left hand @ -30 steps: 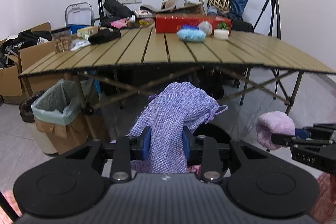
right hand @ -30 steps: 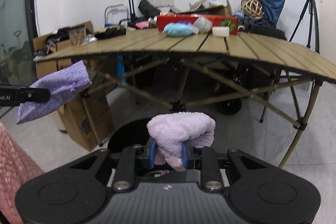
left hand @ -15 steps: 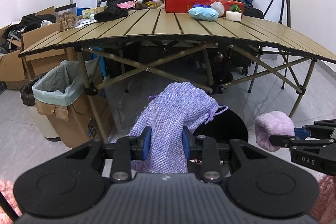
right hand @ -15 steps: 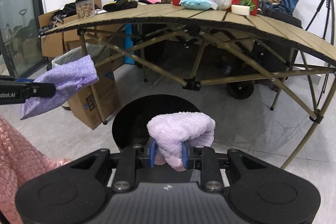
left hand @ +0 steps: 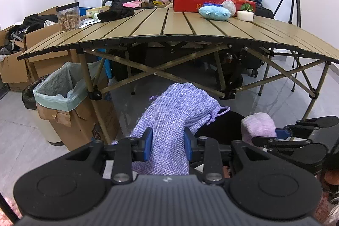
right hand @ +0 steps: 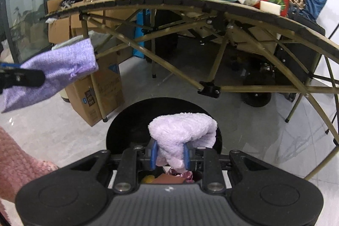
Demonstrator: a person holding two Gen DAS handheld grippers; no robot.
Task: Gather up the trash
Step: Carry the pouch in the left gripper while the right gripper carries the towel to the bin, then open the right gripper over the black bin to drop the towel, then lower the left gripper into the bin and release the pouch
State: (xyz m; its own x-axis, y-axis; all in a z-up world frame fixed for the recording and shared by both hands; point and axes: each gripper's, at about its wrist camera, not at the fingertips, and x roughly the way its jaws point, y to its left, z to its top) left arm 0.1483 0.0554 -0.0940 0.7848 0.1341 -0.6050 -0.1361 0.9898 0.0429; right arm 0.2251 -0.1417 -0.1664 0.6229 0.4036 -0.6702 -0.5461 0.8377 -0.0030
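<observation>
So both grippers were loaded, w/ the black round bin [right hand: 131, 120] sitting right under the fingers. Left gripper [left hand: 167, 144] had its fingers clamped on a purple woven pouch [left hand: 175, 120], pouch sticking out past the tips and flopping fwd. Right gripper [right hand: 169, 154] was clamped on a fluffy lilac cloth [right hand: 184, 128], bunched just ahead of the pads.

Risk imo: the pouch hung near the bin's rim, not clearly over it, so letting go too early could drop it on the floor. Its drawstring [left hand: 218, 113] could also snag a finger.

Bin already had stuff in it, crumpled wrappers and something yellow, barely visible below the right fingers. A lined cardboard box [left hand: 63, 96] stood off to the left, couldn't see inside.
</observation>
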